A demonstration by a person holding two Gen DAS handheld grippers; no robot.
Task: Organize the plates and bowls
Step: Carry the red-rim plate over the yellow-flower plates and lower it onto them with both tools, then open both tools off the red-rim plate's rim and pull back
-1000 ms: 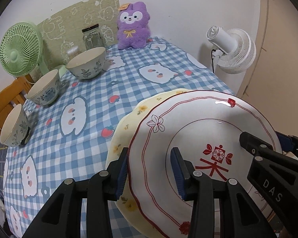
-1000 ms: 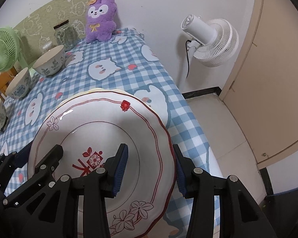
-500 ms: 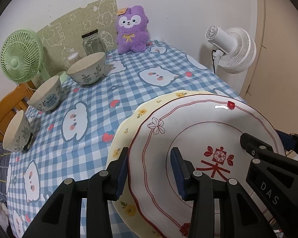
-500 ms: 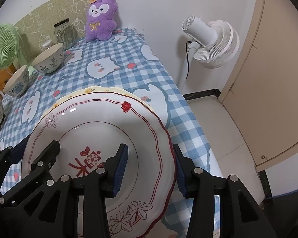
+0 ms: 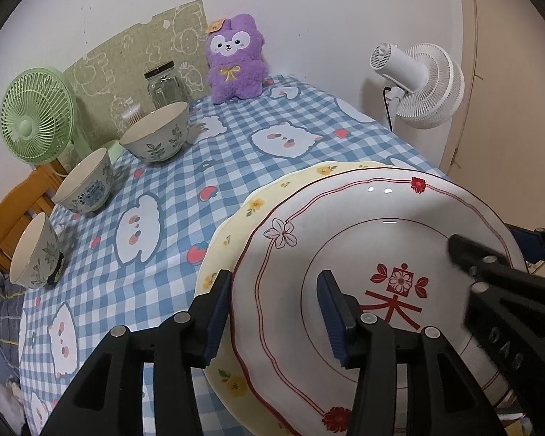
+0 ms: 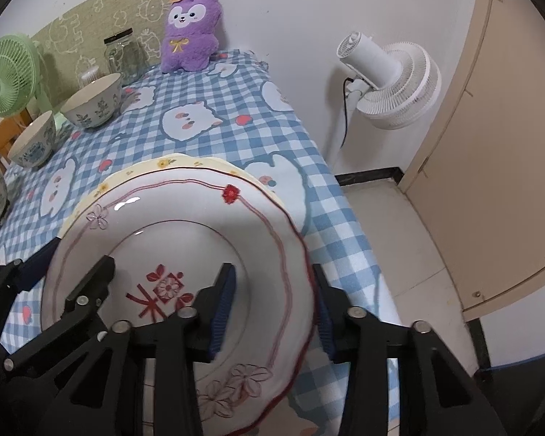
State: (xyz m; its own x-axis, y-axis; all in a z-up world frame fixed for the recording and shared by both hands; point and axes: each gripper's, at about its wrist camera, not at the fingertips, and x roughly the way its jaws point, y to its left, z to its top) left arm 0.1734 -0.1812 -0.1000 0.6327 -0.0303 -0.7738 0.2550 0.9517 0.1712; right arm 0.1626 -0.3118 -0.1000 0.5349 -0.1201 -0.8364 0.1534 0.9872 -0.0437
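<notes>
Two glazed plates sit stacked at the near right edge of the table, which wears a soft blue-checked cloth [image 5: 232, 152] printed with white animal faces. On top lies the white plate [image 5: 345, 239], glossy, scalloped at the rim, ringed with thin red lines and marked with a red character and flowers; under it the pale yellow plate [image 5: 243, 214] shows only as a crescent dotted with small blossoms. The left gripper [image 5: 274, 312] straddles the left rim of the white plate, its ribbed blue pads standing off the rim with a gap on each side, and its jaws have just been opening. The right gripper [image 6: 272, 309] straddles the right rim; its jaws have just been closing, but whether the pads press the plate I cannot tell.

Three rounded ceramic bowls line the far left side: a wide leaf-patterned bowl [image 5: 156, 132], a blue-patterned bowl [image 5: 85, 187] and a small bowl [image 5: 32, 254]. Behind them stand a glass jar [image 5: 163, 85], a green wire-cage fan [image 5: 36, 130] and a fuzzy purple plush [image 5: 234, 58]. Off the table's right side stands a white fan [image 6: 388, 83].
</notes>
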